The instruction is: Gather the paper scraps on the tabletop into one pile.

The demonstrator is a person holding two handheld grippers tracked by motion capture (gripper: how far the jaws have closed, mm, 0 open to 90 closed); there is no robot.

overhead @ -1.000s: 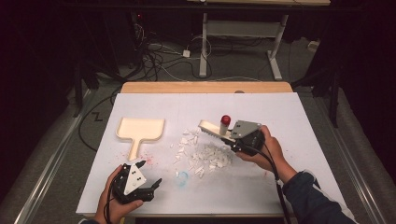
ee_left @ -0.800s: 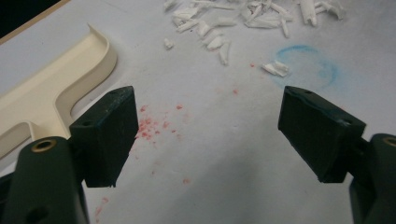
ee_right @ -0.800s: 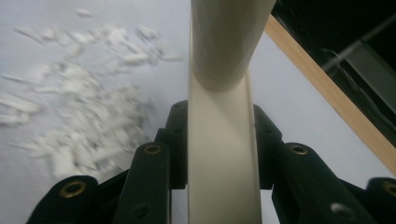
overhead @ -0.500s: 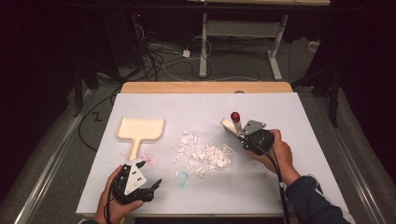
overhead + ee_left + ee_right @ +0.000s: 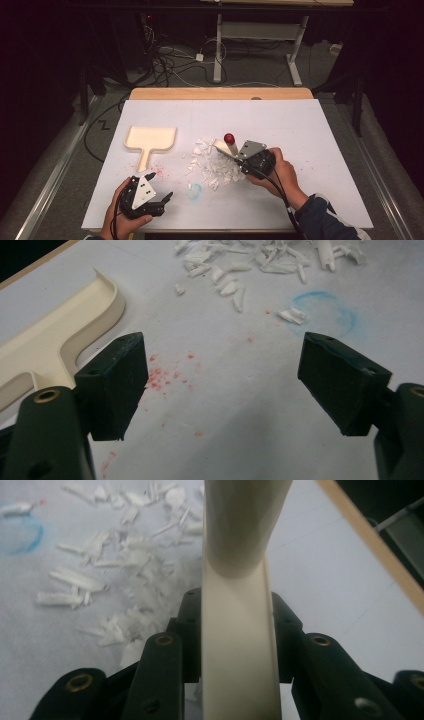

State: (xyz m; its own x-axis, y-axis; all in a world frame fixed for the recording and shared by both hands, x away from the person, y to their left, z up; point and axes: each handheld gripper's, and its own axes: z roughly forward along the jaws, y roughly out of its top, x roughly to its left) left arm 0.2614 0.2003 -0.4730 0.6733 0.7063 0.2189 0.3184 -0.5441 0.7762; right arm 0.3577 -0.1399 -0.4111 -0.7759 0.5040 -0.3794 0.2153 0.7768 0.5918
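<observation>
- Two grippers work over a white board (image 5: 310,130) that fills the middle of the high view.
- The left gripper (image 5: 159,199), at the lower left of that view, has its jaws spread wide with nothing between them; a hand (image 5: 120,220) holds it from below.
- In the left gripper view its jaws frame bare board with red specks (image 5: 165,375) at centre left and a blue ring mark (image 5: 330,310) at upper right.
- The right gripper (image 5: 239,156), right of centre in the high view, is clamped on the cream handle of a brush (image 5: 224,147) with a red knob on top.
- In the right gripper view that brush (image 5: 240,630) runs up the middle of the frame, pinched between the jaws.
- White scraps (image 5: 212,165) lie in a loose heap at the centre of the high view, touching the brush's low end.
- The same scraps (image 5: 115,570) spread across the upper left of the right gripper view, and along the top edge (image 5: 260,260) of the left gripper view.
- A cream dustpan (image 5: 149,140) lies flat at centre left of the high view, handle toward the bottom, apart from the scraps.
- Its wall and handle (image 5: 60,340) show at the left of the left gripper view.
</observation>
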